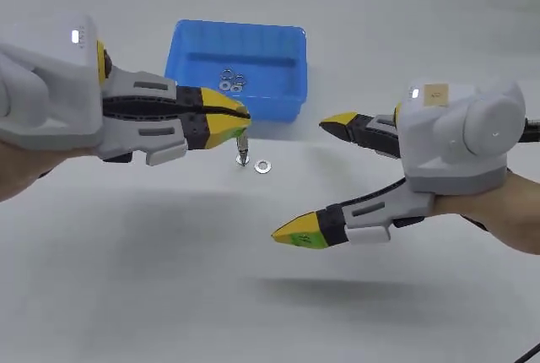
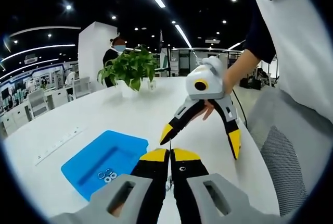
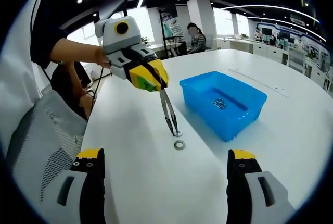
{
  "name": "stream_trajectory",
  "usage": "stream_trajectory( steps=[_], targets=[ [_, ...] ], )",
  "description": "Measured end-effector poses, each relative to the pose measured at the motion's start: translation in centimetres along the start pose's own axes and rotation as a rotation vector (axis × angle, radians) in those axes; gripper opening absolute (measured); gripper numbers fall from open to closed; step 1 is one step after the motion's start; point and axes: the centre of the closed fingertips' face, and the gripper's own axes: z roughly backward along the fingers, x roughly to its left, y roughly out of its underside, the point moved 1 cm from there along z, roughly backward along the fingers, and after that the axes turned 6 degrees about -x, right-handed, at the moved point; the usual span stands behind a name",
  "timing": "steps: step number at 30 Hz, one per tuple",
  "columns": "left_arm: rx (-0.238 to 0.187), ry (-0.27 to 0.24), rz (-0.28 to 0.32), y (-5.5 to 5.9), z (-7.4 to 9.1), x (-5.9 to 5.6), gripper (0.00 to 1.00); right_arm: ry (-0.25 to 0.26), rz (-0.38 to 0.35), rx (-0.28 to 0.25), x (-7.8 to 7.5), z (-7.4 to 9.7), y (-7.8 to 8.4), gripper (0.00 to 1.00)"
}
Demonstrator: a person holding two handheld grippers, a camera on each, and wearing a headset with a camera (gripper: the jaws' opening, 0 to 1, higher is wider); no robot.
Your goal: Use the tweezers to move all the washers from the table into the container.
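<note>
1. Tweezers [image 1: 242, 147] were pinched tight in the closed fingers [image 1: 221, 123] of the left gripper [image 1: 240, 116]. They pointed down from the finger tips to the white tabletop [image 1: 126, 279].
2. The tips of the tweezers sat just below those fingers, right down by the tabletop. I could not tell if they held anything.
3. One washer [image 1: 262, 165] lay flat on the tabletop, just beside the tips of the tweezers, on the side toward the right gripper [image 1: 312, 177].
4. The right gripper had its fingers [image 1: 299, 230] spread wide apart, and they held nothing.
5. The washer lay between the left fingers and the right fingers, much nearer to the left ones. In the right gripper view it lay out ahead, about midway between the two open fingers.
6. A blue container [image 1: 278, 111] stood on the tabletop just past the left fingers, close behind the tweezers.
7. A small bunch of washers [image 1: 231, 81] lay inside the container, near its middle.
8. In the left gripper view, the right gripper was out ahead of the closed fingers, with a hand [image 2: 208, 110] around it.
</note>
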Motion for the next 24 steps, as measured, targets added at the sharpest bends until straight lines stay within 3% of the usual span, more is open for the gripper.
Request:
stream_trajectory(
  steps=[10, 14, 16, 19, 21, 24],
  targets=[
    [0.039, 0.022, 0.012, 0.2, 0.3, -0.1, 0.05, -0.035, 0.000, -0.021, 0.5, -1.4, -1.2, 0.96],
    [0.062, 0.031, 0.009, 0.2, 0.4, -0.3, 0.05, -0.057, 0.019, -0.028, 0.5, -2.4, -1.8, 0.89],
    [0.074, 0.044, 0.001, 0.2, 0.4, -0.5, 0.05, -0.092, 0.022, -0.028, 0.8, -2.9, -2.1, 0.86],
    [0.086, 0.050, -0.008, 0.2, 0.4, -0.6, 0.05, -0.116, 0.024, -0.028, 0.8, -3.5, -2.4, 0.75],
    [0.083, 0.044, 0.002, 0.2, 0.3, -0.5, 0.05, -0.142, 0.001, -0.060, 1.1, -4.0, -3.0, 0.72],
    [0.081, 0.037, 0.009, 0.3, 0.3, -0.4, 0.05, -0.144, -0.002, -0.067, 1.0, -4.6, -3.4, 0.60]
  ],
)
